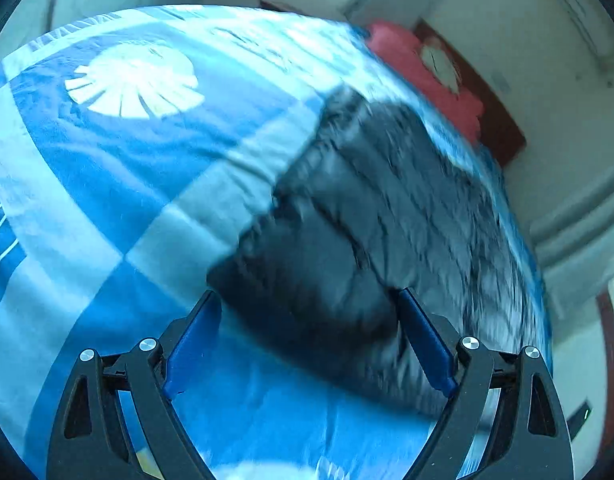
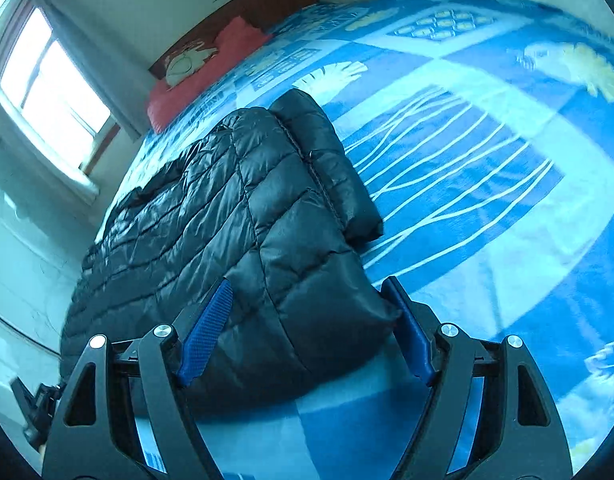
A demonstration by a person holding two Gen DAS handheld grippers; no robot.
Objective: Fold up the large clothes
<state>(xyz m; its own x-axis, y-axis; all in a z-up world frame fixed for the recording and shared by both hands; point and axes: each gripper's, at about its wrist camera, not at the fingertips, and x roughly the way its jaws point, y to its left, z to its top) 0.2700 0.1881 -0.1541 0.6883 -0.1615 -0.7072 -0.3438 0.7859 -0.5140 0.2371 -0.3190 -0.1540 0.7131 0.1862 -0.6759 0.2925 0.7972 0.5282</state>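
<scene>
Black quilted jacket [image 2: 243, 240] lies partly folded on the blue bedspread [image 2: 487, 200], further folds remaining we judge; we hold left gripper [image 1: 311, 340] and right gripper [image 2: 307, 332] wide, each straddling an ungripped corner

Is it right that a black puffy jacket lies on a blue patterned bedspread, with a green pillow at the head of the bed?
Not quite. The pillow is red, not green, as the right wrist view shows. The rest holds: the black puffy jacket lies on the blue patterned bedspread.
</scene>
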